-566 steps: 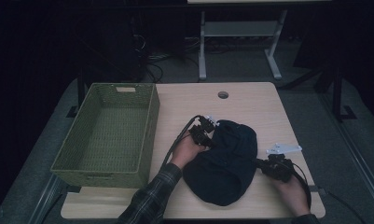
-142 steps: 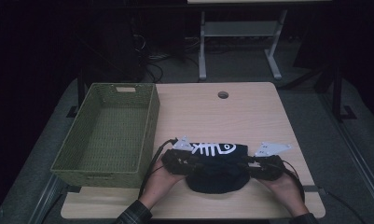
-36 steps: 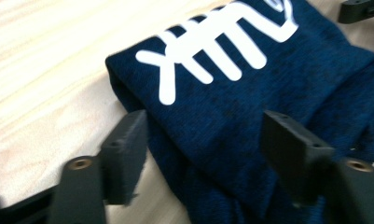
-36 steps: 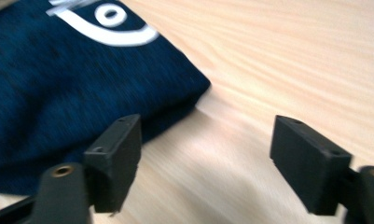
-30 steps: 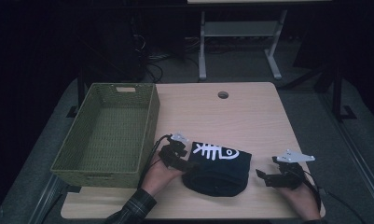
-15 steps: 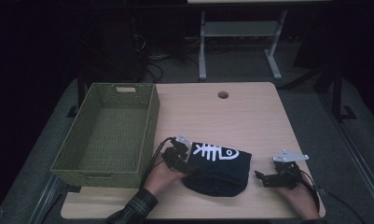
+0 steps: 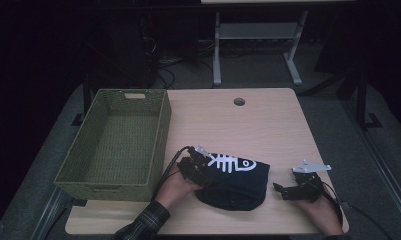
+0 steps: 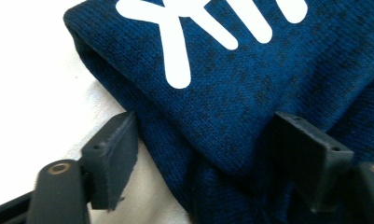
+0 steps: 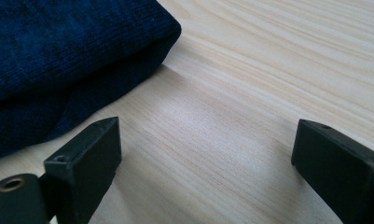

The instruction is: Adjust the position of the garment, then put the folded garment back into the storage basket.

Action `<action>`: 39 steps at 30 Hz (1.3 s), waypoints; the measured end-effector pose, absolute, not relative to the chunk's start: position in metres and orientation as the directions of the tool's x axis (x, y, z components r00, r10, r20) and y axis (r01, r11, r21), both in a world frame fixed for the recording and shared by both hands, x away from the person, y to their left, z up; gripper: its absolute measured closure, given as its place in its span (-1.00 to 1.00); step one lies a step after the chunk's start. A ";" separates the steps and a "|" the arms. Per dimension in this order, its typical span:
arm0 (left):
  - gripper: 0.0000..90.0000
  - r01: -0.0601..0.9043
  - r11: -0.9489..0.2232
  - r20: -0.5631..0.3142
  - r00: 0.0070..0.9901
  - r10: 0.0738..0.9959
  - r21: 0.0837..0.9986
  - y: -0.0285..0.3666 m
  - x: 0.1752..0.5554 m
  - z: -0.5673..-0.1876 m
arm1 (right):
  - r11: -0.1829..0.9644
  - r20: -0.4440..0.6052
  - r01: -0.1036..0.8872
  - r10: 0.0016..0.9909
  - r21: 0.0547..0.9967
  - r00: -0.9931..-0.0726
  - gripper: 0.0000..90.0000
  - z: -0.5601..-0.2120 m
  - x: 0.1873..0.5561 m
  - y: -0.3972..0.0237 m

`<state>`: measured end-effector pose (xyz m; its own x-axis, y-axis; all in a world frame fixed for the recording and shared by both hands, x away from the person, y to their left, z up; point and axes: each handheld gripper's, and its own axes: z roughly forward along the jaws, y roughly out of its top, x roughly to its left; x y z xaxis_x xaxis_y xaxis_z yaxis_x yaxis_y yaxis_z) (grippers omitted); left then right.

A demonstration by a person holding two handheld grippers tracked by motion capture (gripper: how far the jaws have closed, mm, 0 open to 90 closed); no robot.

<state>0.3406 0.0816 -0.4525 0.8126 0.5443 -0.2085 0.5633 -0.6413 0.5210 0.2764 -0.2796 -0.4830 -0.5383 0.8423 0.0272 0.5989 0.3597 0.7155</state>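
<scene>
A folded dark blue knitted garment [image 7: 233, 182] with a white fishbone print lies at the table's near edge. My left gripper [image 7: 200, 167] is at its left end. In the left gripper view the thick fold [image 8: 231, 93] sits between the jaws of the left gripper [image 8: 211, 158], which stand wide and have just been closing around it. My right gripper [image 7: 280, 190] rests a short way right of the garment, pointing at it. In the right gripper view the right gripper [image 9: 208, 154] is open over bare wood, with the garment's edge [image 9: 58, 60] ahead on the left.
A green woven basket [image 7: 160, 135] stands empty on the left half of the wooden table [image 7: 238, 130], close beside my left hand. A small round hole [image 7: 239, 101] sits near the table's far edge. Desk legs and cables lie on the dark floor beyond.
The left gripper has edged right onto the garment's left fold. The right gripper has stayed in place, off the garment that it flanked a few seconds ago.
</scene>
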 end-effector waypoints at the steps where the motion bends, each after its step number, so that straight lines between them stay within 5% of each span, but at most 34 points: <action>1: -0.36 0.567 -0.638 -0.220 0.811 0.542 0.521 0.082 0.341 -0.452 | 0.360 0.027 0.599 0.842 0.716 -0.539 -0.82 -0.483 0.276 -0.280; 15: 0.56 0.585 -0.643 -0.338 0.811 0.478 0.495 0.079 0.349 -0.453 | 0.359 0.027 0.600 0.843 0.715 -0.537 -0.82 -0.483 0.276 -0.279; 39: 0.69 0.546 -0.682 -0.319 0.838 0.443 0.487 0.067 0.348 -0.402 | 0.356 0.031 0.604 0.845 0.713 -0.534 -0.82 -0.483 0.276 -0.279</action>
<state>0.3483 0.0674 -0.4021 0.8380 0.4430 -0.3187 0.5457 -0.6821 0.4868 0.2763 -0.2791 -0.4828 -0.5340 0.8449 0.0308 0.6039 0.3557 0.7133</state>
